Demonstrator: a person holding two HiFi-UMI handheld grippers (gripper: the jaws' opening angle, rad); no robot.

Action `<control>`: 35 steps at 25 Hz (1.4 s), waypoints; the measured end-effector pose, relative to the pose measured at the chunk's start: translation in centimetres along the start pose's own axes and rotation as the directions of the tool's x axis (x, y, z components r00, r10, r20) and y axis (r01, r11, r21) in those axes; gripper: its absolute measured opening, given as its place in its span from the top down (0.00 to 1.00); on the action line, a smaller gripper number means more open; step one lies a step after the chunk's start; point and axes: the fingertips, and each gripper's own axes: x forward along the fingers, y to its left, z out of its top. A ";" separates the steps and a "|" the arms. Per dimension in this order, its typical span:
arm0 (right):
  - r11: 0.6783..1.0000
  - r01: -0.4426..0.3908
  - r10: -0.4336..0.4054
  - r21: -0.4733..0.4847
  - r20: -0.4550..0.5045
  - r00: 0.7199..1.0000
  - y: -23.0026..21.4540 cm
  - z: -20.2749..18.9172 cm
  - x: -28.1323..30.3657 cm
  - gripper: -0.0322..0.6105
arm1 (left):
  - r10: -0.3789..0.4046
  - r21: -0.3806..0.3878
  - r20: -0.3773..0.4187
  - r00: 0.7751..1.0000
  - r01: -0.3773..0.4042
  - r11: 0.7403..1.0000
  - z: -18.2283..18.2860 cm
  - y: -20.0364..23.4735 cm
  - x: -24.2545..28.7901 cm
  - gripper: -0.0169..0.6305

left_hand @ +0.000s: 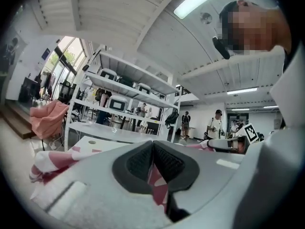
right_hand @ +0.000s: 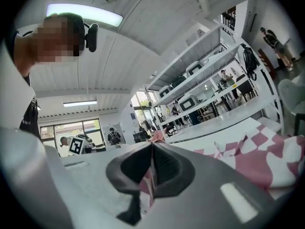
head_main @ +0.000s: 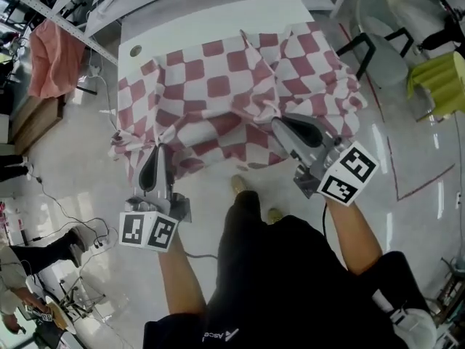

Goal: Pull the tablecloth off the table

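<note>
Tablecloth bunched on white table, left claw and right claw pinching its edge, chair nearby.

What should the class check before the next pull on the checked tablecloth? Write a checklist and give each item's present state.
1. Left tongs shut on the tablecloth: ok, cloth is pinched between the pads.
2. Right tongs shut on the cloth: ok.
3. Nothing visible standing on the cloth: ok.
4. Cloth fully off the table: not ok; most of it lies bunched on the top, with only the far part bare.
5. Far hem free of snags: cannot tell; folds hide it.
</note>
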 end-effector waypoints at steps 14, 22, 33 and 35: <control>0.990 -0.121 0.131 -0.074 0.159 0.979 15.5 3.8 -14.1 0.94 | 0.047 0.067 0.201 0.978 -0.062 0.996 6.7 -12.3 -17.9 0.96; 0.990 -0.084 0.107 -0.112 0.213 0.971 32.2 1.2 -19.3 0.94 | -0.080 0.058 0.275 0.958 0.066 0.996 8.4 -13.7 -33.9 0.96; 0.999 0.035 -0.027 -0.033 0.234 0.972 32.6 -0.2 -21.1 0.94 | -0.166 0.037 0.250 0.954 0.162 0.986 7.8 -13.5 -35.4 0.96; 0.999 0.039 -0.030 -0.035 0.231 0.972 33.8 -1.9 -23.7 0.94 | -0.157 0.035 0.242 0.958 0.153 0.988 6.2 -14.9 -37.7 0.96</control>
